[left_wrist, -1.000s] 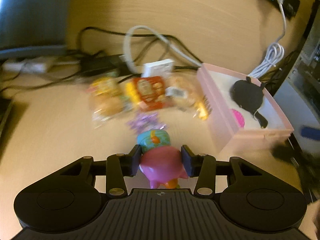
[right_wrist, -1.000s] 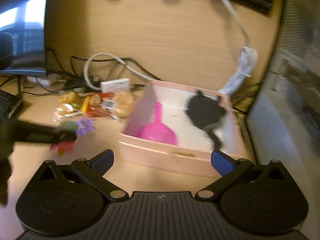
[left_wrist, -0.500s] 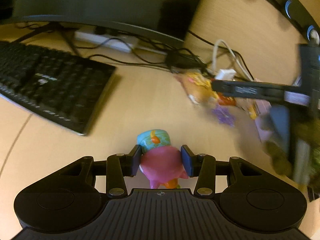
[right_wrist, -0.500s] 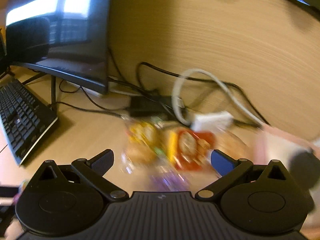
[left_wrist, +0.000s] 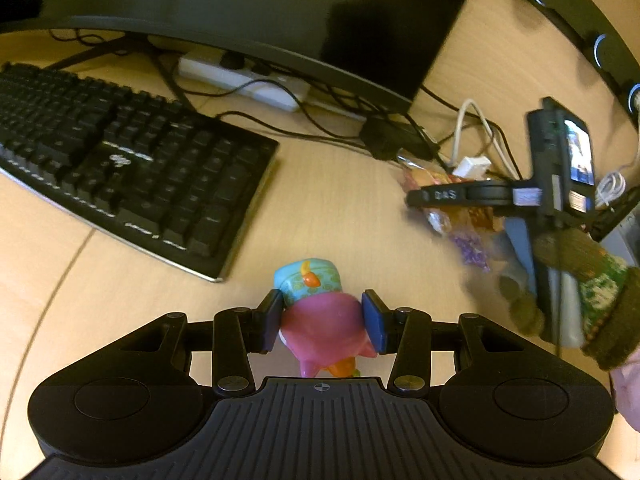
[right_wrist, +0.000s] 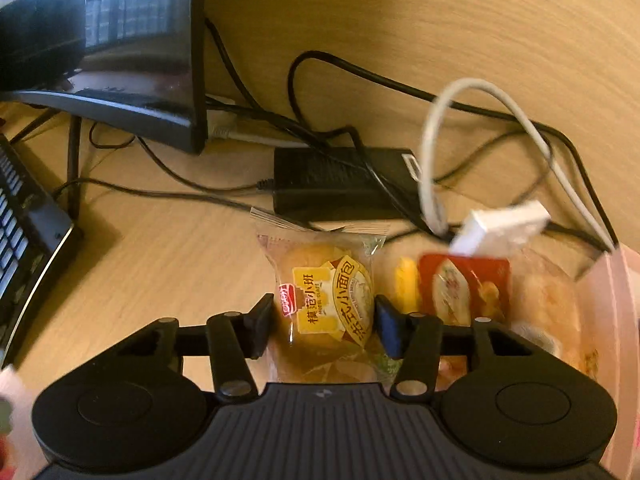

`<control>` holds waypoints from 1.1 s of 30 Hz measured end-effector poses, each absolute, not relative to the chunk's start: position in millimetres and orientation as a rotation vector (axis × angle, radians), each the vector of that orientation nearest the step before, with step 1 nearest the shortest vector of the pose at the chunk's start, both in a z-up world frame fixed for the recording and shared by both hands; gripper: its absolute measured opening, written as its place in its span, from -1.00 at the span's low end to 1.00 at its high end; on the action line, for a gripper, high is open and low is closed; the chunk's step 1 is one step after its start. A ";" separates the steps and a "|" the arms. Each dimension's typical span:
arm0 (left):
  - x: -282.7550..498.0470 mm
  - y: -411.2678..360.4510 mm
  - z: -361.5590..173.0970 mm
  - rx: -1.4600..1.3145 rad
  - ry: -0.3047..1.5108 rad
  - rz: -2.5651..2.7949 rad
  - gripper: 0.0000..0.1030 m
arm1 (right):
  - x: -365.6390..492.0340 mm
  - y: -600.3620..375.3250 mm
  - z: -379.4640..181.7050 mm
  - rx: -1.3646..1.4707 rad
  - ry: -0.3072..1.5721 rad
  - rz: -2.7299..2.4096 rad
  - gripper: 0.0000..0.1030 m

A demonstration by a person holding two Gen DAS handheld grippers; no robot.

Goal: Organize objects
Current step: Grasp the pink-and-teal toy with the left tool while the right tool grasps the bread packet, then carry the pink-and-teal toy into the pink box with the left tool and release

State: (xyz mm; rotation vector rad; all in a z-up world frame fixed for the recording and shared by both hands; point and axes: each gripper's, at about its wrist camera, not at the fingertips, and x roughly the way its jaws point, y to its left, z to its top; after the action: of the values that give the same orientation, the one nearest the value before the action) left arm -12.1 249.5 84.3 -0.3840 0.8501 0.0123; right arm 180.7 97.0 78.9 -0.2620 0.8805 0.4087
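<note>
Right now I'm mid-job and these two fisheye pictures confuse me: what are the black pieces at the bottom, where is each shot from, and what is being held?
Each picture comes from a camera on a hand-held tool, looking forward along its two fingers. No robot arm: a person carries one tool per hand.

Left wrist view: the left tool is clamped on a pink and blue toy figure above the wooden desk. A black keyboard and a monitor lie beyond. At the right edge is the other tool, held by a gloved hand.

Right wrist view: the right tool is closing its jaws around a yellow wrapped bun lying on the desk. Beside it sit a red snack packet, a black power adapter and tangled cables.
</note>
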 end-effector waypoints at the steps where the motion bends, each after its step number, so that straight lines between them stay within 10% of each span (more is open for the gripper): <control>1: -9.5 246.7 82.6 -0.380 0.853 0.000 -0.08 | 176.0 90.3 81.6 -0.256 0.884 0.407 -0.01; 22: 9.7 111.5 82.5 -0.275 0.923 -0.254 -0.08 | -15.0 -83.0 84.3 -0.429 0.888 0.413 -0.01; 27: 11.3 84.5 77.3 -0.258 0.947 -0.260 -0.08 | -26.2 -107.2 76.4 -0.424 0.843 0.379 0.51; 33: 11.7 61.0 74.2 -0.223 0.954 -0.290 -0.08 | -34.0 -141.5 76.5 -0.400 0.819 0.286 0.57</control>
State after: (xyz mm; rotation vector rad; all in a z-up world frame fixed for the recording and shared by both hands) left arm 11.7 61.0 74.2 -0.2226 0.9545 -0.2900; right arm -34.0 -141.5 76.5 -0.4003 0.8195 0.2857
